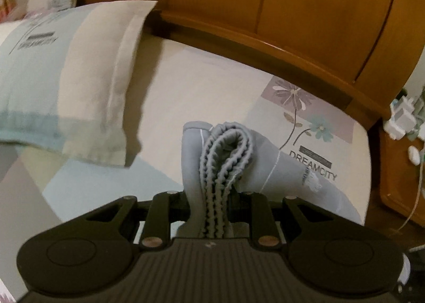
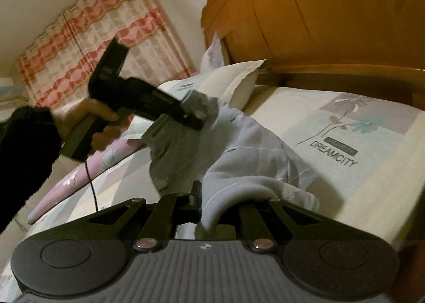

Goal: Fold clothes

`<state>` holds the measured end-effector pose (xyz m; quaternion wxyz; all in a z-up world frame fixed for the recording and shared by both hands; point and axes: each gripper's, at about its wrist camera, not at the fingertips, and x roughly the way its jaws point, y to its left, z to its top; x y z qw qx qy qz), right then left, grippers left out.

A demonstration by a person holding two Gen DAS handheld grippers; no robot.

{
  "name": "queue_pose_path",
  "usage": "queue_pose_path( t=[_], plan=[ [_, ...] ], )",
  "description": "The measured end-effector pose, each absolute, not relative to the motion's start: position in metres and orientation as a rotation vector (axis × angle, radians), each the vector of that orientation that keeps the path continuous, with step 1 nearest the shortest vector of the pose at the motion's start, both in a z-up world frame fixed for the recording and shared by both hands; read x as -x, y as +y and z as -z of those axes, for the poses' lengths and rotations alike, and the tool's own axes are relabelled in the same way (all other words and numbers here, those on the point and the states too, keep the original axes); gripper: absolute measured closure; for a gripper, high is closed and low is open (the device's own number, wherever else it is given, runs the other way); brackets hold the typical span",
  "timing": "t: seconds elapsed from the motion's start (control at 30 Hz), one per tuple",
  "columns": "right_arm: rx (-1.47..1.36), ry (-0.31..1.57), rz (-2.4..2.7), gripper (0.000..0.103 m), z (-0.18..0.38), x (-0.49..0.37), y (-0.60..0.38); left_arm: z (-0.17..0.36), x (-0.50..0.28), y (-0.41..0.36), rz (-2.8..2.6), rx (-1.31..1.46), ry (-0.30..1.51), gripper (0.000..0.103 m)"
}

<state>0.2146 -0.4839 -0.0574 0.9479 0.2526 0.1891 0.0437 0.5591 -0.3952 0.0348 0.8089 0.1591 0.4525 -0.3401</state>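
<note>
A light grey garment (image 2: 239,151) with thin white lines is held up over the bed between both grippers. My left gripper (image 1: 212,210) is shut on its ribbed, gathered band (image 1: 225,149), which loops up in front of the lens. My right gripper (image 2: 209,212) is shut on another edge of the same grey cloth, which drapes over the fingers and hides them. From the right wrist, the left gripper (image 2: 196,117) appears as a black tool held by a hand (image 2: 93,119) in a dark sleeve, pinching the far end of the garment.
The bed sheet (image 1: 207,85) is cream with flower prints and "DREAMCITY" lettering. A pillow (image 1: 66,77) lies at the left by the wooden headboard (image 1: 265,11). A nightstand with white items (image 1: 403,117) stands at the right. Red and white curtains (image 2: 101,42) hang behind.
</note>
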Motion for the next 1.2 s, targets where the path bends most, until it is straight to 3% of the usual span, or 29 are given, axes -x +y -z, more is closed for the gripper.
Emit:
queue_pose_path(
  t=[0.27, 0.43, 0.5, 0.63, 0.73, 0.77, 0.87, 1.2],
  plan=[
    [-0.491, 0.41, -0.036, 0.095, 0.077, -0.22, -0.475, -0.008, -0.577, -0.44, 0.78, -0.45, 0.992, 0.082],
    [-0.509, 0.429, -0.02, 0.095, 0.089, -0.225, -0.477, 0.01, -0.588, -0.443, 0.771, -0.451, 1.011, 0.074],
    [-0.512, 0.431, -0.016, 0.095, 0.09, -0.226, -0.478, 0.014, -0.594, -0.438, 0.736, -0.429, 1.003, 0.061],
    [-0.517, 0.436, -0.009, 0.094, 0.093, -0.227, -0.48, 0.006, -0.607, -0.419, 0.624, -0.319, 0.934, 0.057],
    [-0.53, 0.444, -0.014, 0.086, 0.096, -0.227, -0.482, -0.003, -0.606, -0.401, 0.615, -0.218, 0.921, 0.054],
    [-0.54, 0.445, -0.023, 0.079, 0.097, -0.226, -0.483, -0.006, -0.605, -0.395, 0.613, -0.184, 0.918, 0.052],
    [-0.54, 0.468, -0.041, 0.044, 0.099, -0.215, -0.485, -0.006, -0.58, -0.387, 0.679, -0.206, 0.906, 0.048],
    [-0.316, 0.579, 0.061, 0.041, 0.103, -0.16, -0.494, 0.045, -0.488, -0.354, 0.814, -0.323, 1.042, 0.045]
  ],
)
